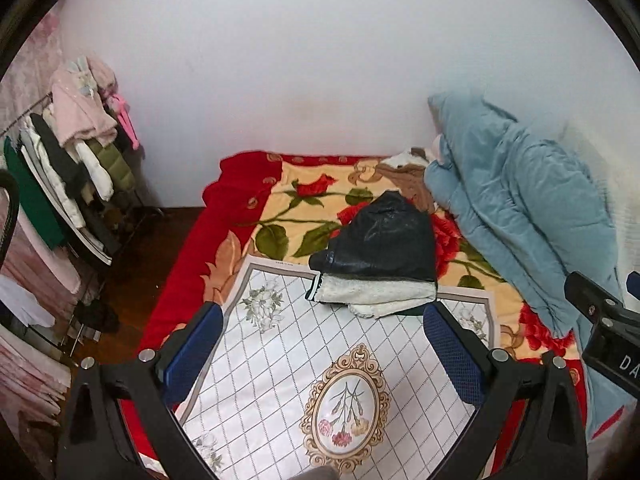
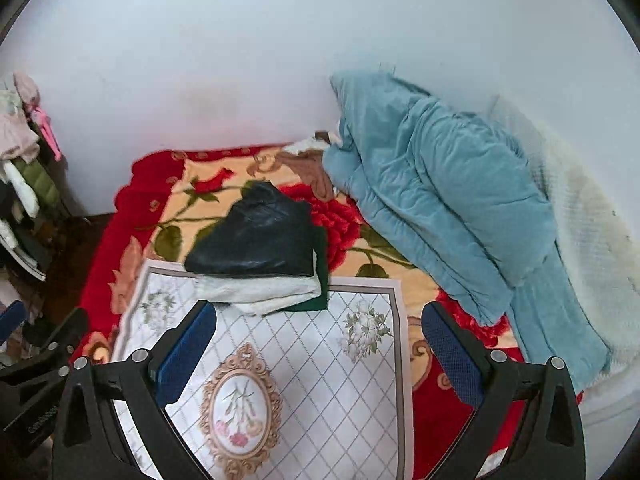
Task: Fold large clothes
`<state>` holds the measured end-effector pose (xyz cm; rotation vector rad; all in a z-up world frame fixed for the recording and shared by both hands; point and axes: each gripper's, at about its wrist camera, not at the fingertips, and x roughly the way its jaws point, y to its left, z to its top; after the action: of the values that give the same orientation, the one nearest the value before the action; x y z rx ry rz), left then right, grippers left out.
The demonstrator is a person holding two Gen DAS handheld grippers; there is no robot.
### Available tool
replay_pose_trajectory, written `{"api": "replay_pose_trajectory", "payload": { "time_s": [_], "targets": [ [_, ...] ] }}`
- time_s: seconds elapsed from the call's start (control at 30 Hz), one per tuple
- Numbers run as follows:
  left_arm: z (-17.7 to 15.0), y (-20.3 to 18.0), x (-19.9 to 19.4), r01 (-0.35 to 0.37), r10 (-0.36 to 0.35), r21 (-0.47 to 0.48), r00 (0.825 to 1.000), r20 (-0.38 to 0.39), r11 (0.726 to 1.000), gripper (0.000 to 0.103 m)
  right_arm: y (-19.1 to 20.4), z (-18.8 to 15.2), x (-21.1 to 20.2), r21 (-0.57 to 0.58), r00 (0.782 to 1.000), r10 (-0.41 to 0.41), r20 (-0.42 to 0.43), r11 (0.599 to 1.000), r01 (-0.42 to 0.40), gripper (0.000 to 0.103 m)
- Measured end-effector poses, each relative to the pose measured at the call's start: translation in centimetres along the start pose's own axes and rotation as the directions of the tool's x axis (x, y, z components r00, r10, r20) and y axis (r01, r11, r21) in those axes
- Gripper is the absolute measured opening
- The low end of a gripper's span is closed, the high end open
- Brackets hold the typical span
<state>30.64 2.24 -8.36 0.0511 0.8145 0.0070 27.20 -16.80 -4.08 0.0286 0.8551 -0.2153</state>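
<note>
Both grippers hang above the bed, and neither holds a thing. The left gripper (image 1: 322, 338) has its blue-padded fingers (image 1: 192, 344) spread wide over the white mat (image 1: 280, 360) with the diamond pattern; the right gripper (image 2: 320, 336) shows the same, fingers (image 2: 452, 352) wide apart, nothing between them.

The task's garment, a black leather jacket (image 1: 384, 236) with a cream fleece lining (image 1: 376, 294), sits folded into a compact bundle at the far edge of the mat, half on it and half on the floral blanket (image 1: 288, 208). A sliver of dark green cloth (image 2: 320, 272) pokes out beneath it on the right side; whether that is part of the jacket or another piece, I cannot tell.

Here is the danger as I judge it. The bundle is thick and the leather looks slick, so a nudge or a one-sided lift could let the layers slide and spring open. Pinch only the top layer and the fleece stays behind. The bundle also straddles the mat's edge, so dragging it could ruck the mat. And the blue quilt (image 2: 432, 200) lies heaped just to the right, close enough for the right gripper to snag on a wide swing.
</note>
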Motion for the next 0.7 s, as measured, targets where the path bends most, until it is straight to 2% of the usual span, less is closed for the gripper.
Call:
{"api": "replay_pose_trajectory", "payload": {
  "time_s": [0.1, 0.27, 0.47, 0.57, 0.7],
  "targets": [
    [-0.5, 0.3, -3.4, 0.013, -0.013, -0.003, 1.0, 0.025, 1.0, 0.102, -0.4, -0.9, -4.9, 0.001, 0.999, 0.006, 0.042, 1.0, -0.006, 0.103],
    [-1.1, 1.0, -6.4, 0.028, -0.028, -0.005, 0.999, 0.03, 1.0, 0.102, -1.4, -2.1, -10.6, 0.007, 0.997, 0.008, 0.074, 1.0, -0.009, 0.103],
    [-0.9, 1.7, -9.2, 0.004, -0.004, -0.004, 1.0, -0.01, 1.0, 0.102, -1.7, -2.5, -14.6, 0.0, 0.998, 0.02, 0.055, 1.0, -0.02, 0.103],
    [-1.0, 1.7, -10.5, -0.015, 0.015, 0.001, 1.0, 0.002, 1.0, 0.102, -1.6, -2.4, -16.2, -0.015, 0.998, 0.028, 0.05, 1.0, -0.027, 0.103],
    [-1.0, 1.9, -12.0, -0.013, 0.013, -0.007, 1.0, 0.027, 1.0, 0.102, -1.5, -2.1, -18.0, -0.025, 0.996, 0.022, 0.086, 0.999, -0.02, 0.103]
  ]
}}
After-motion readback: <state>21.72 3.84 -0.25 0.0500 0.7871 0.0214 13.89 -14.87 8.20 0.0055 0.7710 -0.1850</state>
